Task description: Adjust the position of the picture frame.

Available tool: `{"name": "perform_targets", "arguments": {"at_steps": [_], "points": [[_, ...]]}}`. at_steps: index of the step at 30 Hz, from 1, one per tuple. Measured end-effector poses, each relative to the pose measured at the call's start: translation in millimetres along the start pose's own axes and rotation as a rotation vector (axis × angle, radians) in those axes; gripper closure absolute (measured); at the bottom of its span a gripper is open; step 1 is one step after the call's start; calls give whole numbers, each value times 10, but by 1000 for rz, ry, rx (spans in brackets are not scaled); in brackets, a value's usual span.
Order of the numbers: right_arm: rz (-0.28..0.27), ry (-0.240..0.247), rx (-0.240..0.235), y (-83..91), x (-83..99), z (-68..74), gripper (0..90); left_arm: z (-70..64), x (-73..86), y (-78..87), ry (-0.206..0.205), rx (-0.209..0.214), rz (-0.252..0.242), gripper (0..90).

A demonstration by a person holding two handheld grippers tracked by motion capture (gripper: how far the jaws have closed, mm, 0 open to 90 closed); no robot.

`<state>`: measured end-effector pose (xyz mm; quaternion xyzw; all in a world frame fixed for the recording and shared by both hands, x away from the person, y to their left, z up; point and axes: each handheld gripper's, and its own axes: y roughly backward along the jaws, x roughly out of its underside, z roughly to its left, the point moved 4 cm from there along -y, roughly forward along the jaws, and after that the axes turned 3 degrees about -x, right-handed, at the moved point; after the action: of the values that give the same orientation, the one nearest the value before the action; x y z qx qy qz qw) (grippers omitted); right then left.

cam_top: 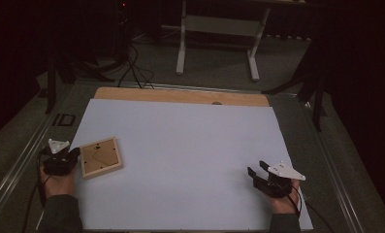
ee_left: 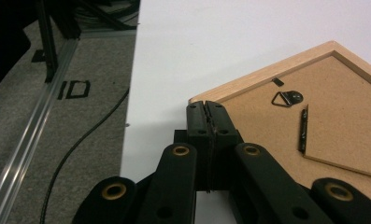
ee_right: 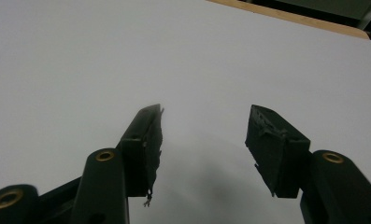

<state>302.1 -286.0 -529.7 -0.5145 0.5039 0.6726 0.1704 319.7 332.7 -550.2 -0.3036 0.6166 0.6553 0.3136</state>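
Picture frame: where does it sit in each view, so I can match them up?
High view: the frame lies face down at the left of the white sheet, just beside the left gripper.
Left gripper view: the frame is at right, its corner at the shut jaws.
Right gripper view: not in it; open jaws over the sheet.
Shared landmark: the white sheet.

Lab; black curtains (cam_top: 355,58), cables (cam_top: 132,68)

picture frame (cam_top: 101,157) on table sheet (cam_top: 190,155), left side
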Motion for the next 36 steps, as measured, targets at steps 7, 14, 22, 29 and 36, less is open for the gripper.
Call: {"name": "perform_targets", "arguments": {"at_steps": [7,14,22,29,36], "points": [[2,3,-1,-6,0,2,448,-92,-21,-9,-3,39,-4,898],[3,5,-2,-14,-2,9,449,-247,-61,-22,-14,102,-23,898],[4,5,-2,-15,-4,13,449,-417,-90,-52,-42,165,-30,897],[-3,0,3,2,-7,-3,451,-310,-107,-38,3,122,-40,897],[-1,7,1,-9,-8,10,451,-275,-75,-98,5,97,1,897]]}}
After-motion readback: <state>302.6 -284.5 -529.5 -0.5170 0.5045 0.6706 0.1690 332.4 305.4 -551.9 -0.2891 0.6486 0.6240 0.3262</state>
